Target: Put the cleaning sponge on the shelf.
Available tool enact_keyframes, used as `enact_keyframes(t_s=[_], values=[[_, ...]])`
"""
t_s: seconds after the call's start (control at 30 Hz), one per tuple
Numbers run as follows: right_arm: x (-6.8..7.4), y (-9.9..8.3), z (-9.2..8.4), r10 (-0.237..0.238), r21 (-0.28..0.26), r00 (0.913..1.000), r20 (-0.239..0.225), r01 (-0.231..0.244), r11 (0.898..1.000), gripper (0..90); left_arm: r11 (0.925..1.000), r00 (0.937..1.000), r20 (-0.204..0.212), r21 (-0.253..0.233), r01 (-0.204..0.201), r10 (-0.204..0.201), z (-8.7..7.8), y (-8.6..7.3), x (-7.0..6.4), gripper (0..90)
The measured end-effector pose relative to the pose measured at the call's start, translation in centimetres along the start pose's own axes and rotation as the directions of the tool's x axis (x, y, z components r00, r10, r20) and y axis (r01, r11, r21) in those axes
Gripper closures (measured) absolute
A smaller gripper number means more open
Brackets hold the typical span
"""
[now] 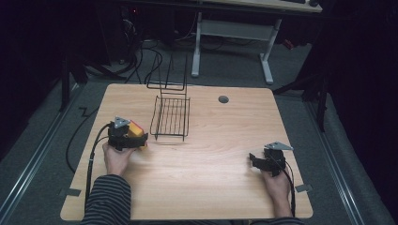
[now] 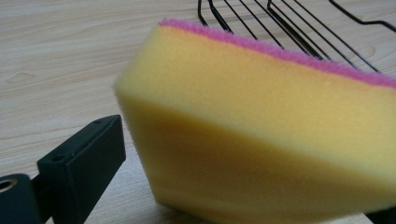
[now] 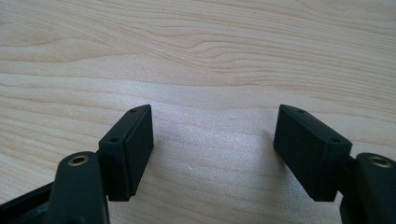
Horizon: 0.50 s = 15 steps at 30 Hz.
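A yellow sponge (image 1: 136,127) with a pink scouring layer lies on the wooden table (image 1: 211,183) at the left, just left of a black wire rack (image 1: 170,117). My left gripper (image 1: 137,137) reaches around it. In the left gripper view the sponge (image 2: 261,130) sits between the jaws; a sliver of table shows between the left fingertip (image 2: 84,163) and the sponge's side, and the other jaw is almost hidden behind it. The foam looks unsquashed. My right gripper (image 1: 253,161) rests on the table at the right, open (image 3: 212,140), with bare wood between its jaws.
The wire rack (image 2: 280,23) stands at the table's middle back, with an upright wire frame behind its basket part. A round cable hole (image 1: 223,99) lies near the far edge. Beyond the table stands a white-legged desk (image 1: 234,28) among floor cables.
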State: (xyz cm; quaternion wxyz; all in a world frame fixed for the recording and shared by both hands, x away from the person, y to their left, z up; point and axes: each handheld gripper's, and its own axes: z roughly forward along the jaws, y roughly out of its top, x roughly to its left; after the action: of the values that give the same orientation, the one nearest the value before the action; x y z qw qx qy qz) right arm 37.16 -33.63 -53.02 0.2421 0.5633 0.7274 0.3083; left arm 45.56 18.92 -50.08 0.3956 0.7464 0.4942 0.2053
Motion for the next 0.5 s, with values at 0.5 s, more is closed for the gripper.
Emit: enact_keyframes(t_s=[0.5], values=[[-0.01,-0.01,0.01,0.001,-0.002,1.0000,-0.001,-0.001,1.000,29.0,0.9996,0.9996,0.012,-0.010,-0.027,0.027,0.03,-0.06,-0.33,18.8]])
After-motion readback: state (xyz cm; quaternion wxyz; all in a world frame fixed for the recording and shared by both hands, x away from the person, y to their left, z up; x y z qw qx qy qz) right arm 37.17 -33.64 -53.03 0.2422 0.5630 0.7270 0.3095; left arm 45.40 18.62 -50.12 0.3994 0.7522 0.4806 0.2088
